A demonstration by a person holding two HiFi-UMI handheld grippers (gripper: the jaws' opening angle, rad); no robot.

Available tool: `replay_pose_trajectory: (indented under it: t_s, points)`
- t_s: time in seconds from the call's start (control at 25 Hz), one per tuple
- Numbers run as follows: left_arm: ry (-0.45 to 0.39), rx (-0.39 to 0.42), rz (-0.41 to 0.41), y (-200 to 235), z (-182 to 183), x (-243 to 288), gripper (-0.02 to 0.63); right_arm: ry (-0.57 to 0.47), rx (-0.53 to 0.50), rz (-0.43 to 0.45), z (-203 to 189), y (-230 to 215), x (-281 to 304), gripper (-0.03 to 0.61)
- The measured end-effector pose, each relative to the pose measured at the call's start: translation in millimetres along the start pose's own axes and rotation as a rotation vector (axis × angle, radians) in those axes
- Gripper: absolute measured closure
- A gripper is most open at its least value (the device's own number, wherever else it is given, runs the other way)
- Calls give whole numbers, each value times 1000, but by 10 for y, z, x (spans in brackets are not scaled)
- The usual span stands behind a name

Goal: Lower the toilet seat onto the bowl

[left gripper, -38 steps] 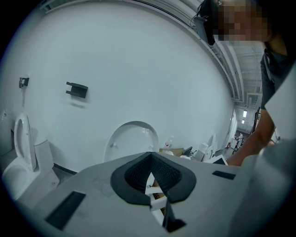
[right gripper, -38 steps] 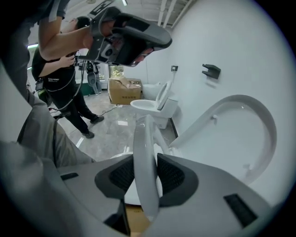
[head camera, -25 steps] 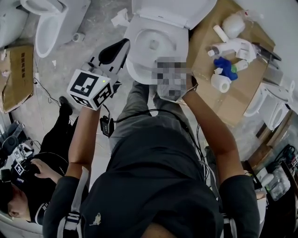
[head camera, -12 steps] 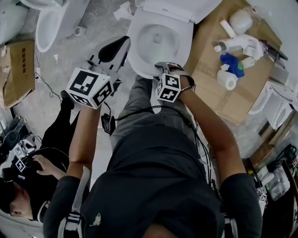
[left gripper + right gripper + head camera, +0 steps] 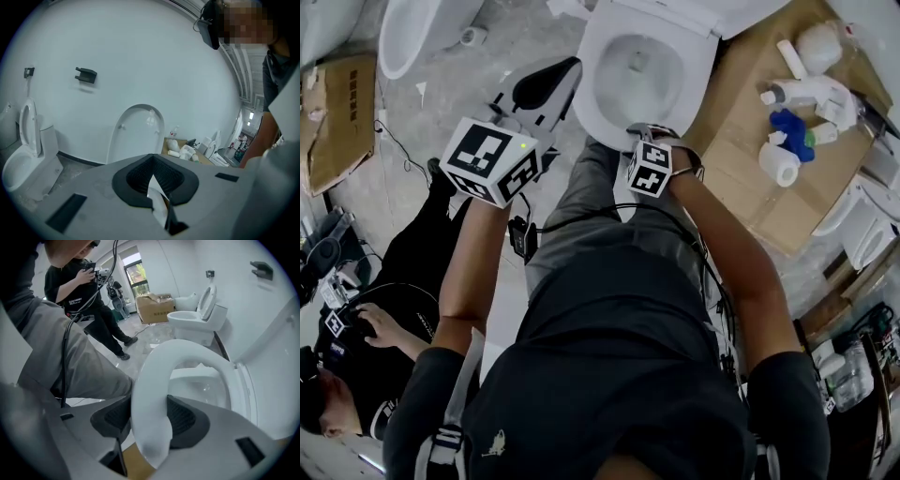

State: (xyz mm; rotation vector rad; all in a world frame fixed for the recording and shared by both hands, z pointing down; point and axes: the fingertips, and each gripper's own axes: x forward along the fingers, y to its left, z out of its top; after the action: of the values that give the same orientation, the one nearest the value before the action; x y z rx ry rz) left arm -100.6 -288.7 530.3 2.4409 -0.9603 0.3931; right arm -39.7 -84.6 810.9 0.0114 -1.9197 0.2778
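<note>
The white toilet seat [image 5: 605, 117] lies low over the bowl [image 5: 639, 73], and the lid [image 5: 670, 13] stands up behind. My right gripper [image 5: 643, 137] is at the seat's front rim. In the right gripper view the seat [image 5: 154, 376] runs between the two dark pads [image 5: 183, 417], and the gripper [image 5: 149, 417] is opening its jaws, with no firm press visible. The bowl's inside [image 5: 206, 387] shows through the ring. My left gripper [image 5: 536, 94] hangs to the left of the toilet, away from it. In its own view that gripper [image 5: 153, 182] is shut and empty, facing the white wall.
A second toilet [image 5: 420, 30] stands at the far left. Flattened cardboard [image 5: 741, 178] right of the bowl carries bottles and a paper roll [image 5: 780, 161]. Another person [image 5: 366, 347] crouches at the lower left near a cardboard box [image 5: 337, 117]. My trouser leg [image 5: 581, 216] reaches the bowl's front.
The head view has swung, so the toilet now sits further right and higher. My right gripper has kept to the seat's front rim. The left gripper has drifted slightly up and right.
</note>
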Motion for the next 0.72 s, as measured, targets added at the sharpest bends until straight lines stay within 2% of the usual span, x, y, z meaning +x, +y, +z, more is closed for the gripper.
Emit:
replay_pose_trajectory:
  t_s: [0.2, 0.72]
  points:
    - [21, -16, 0, 86, -140, -7, 611, 13, 73, 79, -71, 84, 291, 337]
    - [54, -32, 5, 334, -432, 26, 611, 114, 52, 134, -278, 200, 923, 330]
